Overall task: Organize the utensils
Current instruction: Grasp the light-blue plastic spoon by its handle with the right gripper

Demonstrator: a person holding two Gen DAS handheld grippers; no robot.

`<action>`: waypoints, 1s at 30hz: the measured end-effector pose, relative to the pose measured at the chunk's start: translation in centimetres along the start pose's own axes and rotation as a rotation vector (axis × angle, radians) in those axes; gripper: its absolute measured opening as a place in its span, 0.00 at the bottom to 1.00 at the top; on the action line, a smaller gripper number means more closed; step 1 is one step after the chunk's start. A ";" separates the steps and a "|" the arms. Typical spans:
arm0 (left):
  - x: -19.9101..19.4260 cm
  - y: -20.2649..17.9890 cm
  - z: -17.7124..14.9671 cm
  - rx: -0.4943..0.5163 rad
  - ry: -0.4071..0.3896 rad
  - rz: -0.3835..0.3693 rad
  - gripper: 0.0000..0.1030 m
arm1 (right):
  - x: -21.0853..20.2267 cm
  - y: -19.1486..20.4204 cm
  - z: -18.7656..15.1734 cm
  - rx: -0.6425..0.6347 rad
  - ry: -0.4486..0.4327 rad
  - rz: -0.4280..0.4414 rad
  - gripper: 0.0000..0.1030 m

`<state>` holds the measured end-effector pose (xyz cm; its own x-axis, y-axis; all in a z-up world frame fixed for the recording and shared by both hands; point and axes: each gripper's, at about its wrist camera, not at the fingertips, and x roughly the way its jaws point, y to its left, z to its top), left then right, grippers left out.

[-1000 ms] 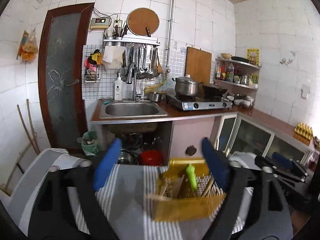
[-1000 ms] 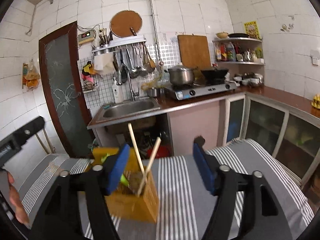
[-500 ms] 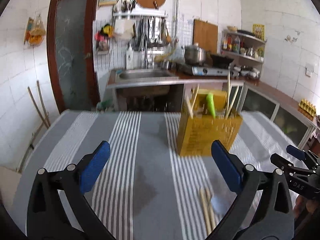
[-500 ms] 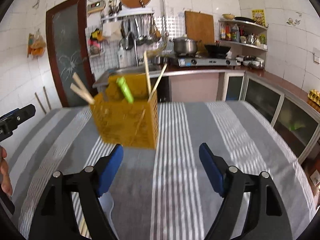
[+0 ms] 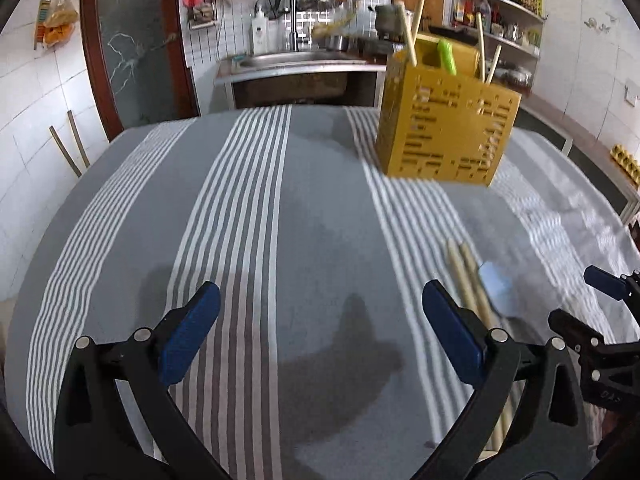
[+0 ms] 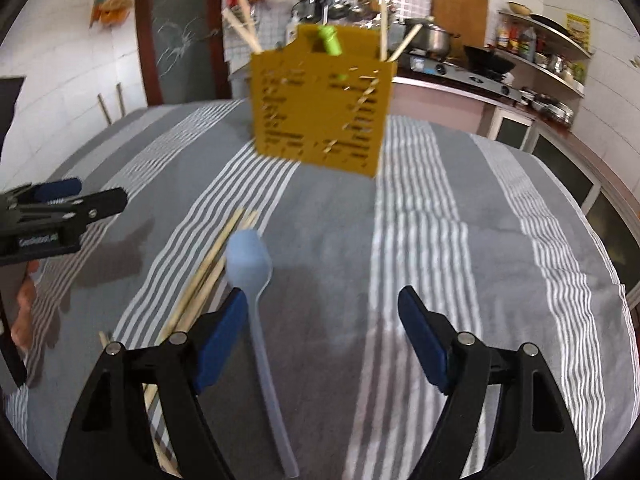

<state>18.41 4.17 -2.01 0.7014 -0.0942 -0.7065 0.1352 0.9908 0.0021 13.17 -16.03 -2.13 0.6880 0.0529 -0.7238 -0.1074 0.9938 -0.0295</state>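
A yellow perforated utensil holder (image 5: 446, 128) (image 6: 320, 108) stands on the striped cloth, holding several chopsticks and a green-handled utensil (image 6: 330, 42). A pale blue spoon (image 6: 250, 264) (image 5: 494, 286) and loose wooden chopsticks (image 6: 208, 272) (image 5: 466, 276) lie on the cloth in front of it. My left gripper (image 5: 320, 332) is open and empty, above the cloth left of the chopsticks. My right gripper (image 6: 320, 332) is open and empty, its left finger just over the spoon's handle and the chopsticks.
The table wears a grey and white striped cloth (image 5: 240, 220). Behind it are a sink counter (image 5: 296, 60), a stove with pots (image 6: 452, 64), shelves and a brown door (image 5: 132, 40). The right gripper also shows at the right edge of the left wrist view (image 5: 600, 332).
Both grippers have tilted down and drawn back toward the near table edge. The holder now sits farther off, and the spoon and loose chopsticks have come into view.
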 end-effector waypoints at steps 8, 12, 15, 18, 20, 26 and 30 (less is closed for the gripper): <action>1.5 0.1 -0.6 -0.002 0.062 -0.004 0.95 | 2.3 1.7 -0.1 -0.065 0.103 0.013 0.60; 1.8 -0.6 -0.2 0.003 0.069 -0.011 0.95 | 2.5 1.4 0.5 -0.018 0.122 0.056 0.32; 2.0 -1.3 0.1 -0.001 0.079 -0.029 0.95 | 2.7 1.1 0.6 -0.008 0.127 0.063 0.12; 2.2 -2.2 0.3 -0.003 0.086 -0.051 0.95 | 2.7 0.3 0.6 0.026 0.115 0.025 0.07; 2.4 -3.0 0.3 -0.004 0.092 -0.066 0.95 | 2.6 -0.7 0.5 0.062 0.114 0.000 0.06; 3.2 -5.4 0.3 0.024 0.111 -0.085 0.95 | 2.3 -3.1 0.1 0.101 0.112 -0.103 0.06; 4.1 -6.7 0.1 0.048 0.136 -0.076 0.95 | 2.3 -4.3 -0.2 0.123 0.111 -0.112 0.06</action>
<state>20.47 -2.85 -4.85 0.5869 -0.1514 -0.7953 0.2199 0.9753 -0.0235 15.08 -20.20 -3.76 0.6066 -0.0631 -0.7925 0.0589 0.9977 -0.0343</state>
